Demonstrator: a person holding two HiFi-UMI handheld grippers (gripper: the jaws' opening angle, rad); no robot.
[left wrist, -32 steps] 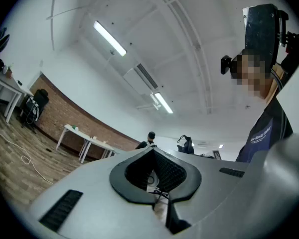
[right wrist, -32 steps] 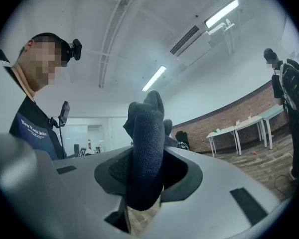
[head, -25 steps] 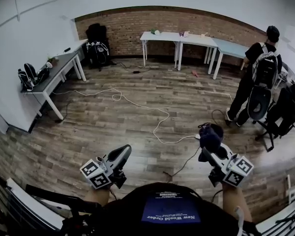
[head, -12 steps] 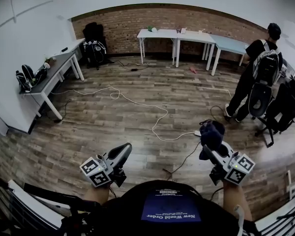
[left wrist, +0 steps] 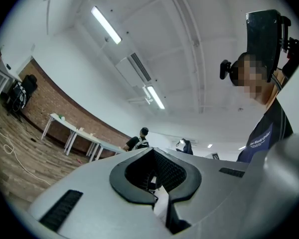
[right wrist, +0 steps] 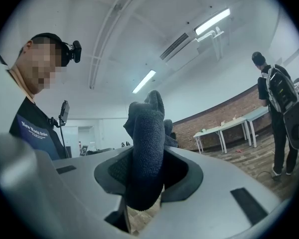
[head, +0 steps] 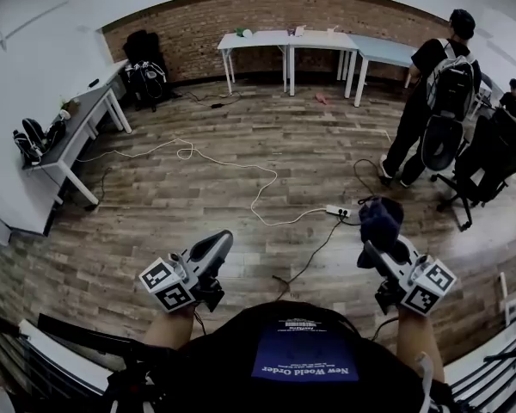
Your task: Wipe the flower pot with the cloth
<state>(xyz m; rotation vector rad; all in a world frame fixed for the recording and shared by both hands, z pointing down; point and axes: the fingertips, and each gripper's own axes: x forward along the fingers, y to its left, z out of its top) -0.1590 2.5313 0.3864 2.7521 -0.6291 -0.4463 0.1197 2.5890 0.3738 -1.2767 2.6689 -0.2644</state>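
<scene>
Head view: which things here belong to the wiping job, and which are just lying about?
Job: dark blue terry cloth, clamped in the right gripper; no flower pot visible.
Lying about: long white cable, white power strip, white tables.

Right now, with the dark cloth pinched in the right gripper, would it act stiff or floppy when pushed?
Probably floppy: the cloth bunches into folds where the right gripper pinches it. Its nubby, towel-like surface likely grips rather than slips. The wad stands up above the jaws unsupported, so it seems light.
</scene>
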